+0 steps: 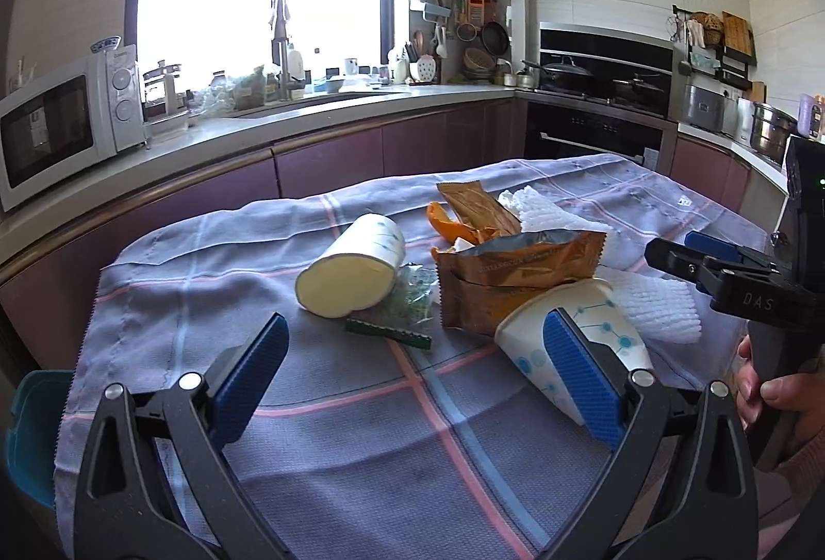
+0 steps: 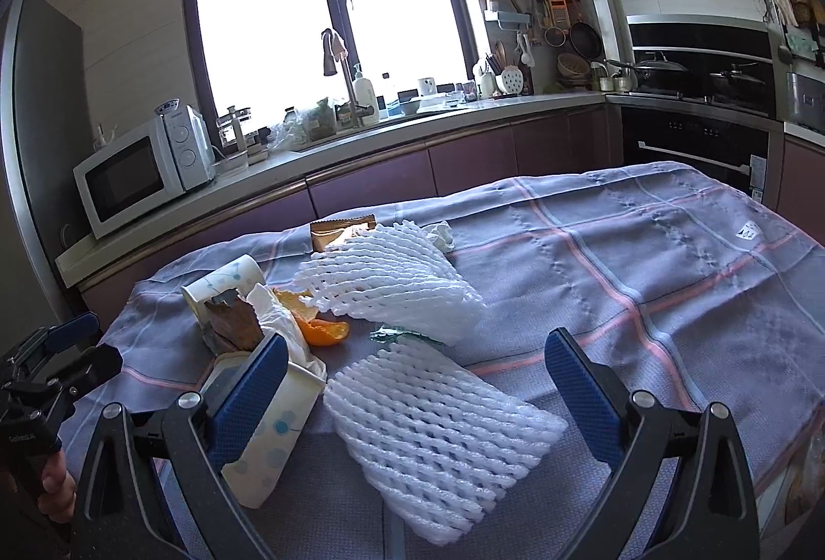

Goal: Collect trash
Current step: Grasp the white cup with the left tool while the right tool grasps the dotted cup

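Both claws hang released: left gripper [image 1: 415,384] before the tipped paper cup [image 1: 572,343], right gripper [image 2: 415,387] over the foam net [image 2: 438,446] on the tablecloth [image 2: 670,302]. Pinch the net low and gently (it probably squashes); the teal bin [image 1: 31,436] waits at the table's left edge.

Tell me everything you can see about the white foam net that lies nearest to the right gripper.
The foam net is a white sleeve of soft foam mesh with diamond-shaped holes, flattened. It lies flat on the checked tablecloth, between the open fingers of the right hand-held gripper, ungrasped. A tipped paper cup lies at its left edge; whether they touch is unclear. A second, larger net lies just behind it.
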Motion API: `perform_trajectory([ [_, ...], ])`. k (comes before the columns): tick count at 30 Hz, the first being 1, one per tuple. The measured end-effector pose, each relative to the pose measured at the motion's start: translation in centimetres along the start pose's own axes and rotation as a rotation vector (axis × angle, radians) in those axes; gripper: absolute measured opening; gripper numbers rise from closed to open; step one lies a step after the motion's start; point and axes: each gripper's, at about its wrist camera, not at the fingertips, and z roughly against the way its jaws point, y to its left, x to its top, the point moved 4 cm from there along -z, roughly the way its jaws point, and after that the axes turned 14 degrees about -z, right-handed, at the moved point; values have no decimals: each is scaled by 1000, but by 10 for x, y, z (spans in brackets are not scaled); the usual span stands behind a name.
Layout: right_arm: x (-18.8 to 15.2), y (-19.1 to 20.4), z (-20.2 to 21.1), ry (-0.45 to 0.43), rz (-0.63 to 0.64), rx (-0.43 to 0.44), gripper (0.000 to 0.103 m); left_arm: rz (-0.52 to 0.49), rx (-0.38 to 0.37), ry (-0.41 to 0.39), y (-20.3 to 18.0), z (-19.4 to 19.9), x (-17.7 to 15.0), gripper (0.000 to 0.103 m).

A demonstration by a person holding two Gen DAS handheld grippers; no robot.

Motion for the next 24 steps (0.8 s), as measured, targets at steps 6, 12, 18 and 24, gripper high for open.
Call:
perform_trajectory([
  [6, -5, 17, -1, 58, 23, 93, 95, -21, -11, 18, -6, -9, 3, 97],
  [12, -30, 43, -3, 185, 39, 214, 93, 1, 60, 64, 24, -23, 6, 90],
  [18, -49, 48, -7, 266, -23, 258, 93, 28, 121, 116, 64, -41, 4, 86],
  [24, -51, 50, -18, 292, -78, 270, 93, 41, 109, 174, 87, -66, 1, 73],
])
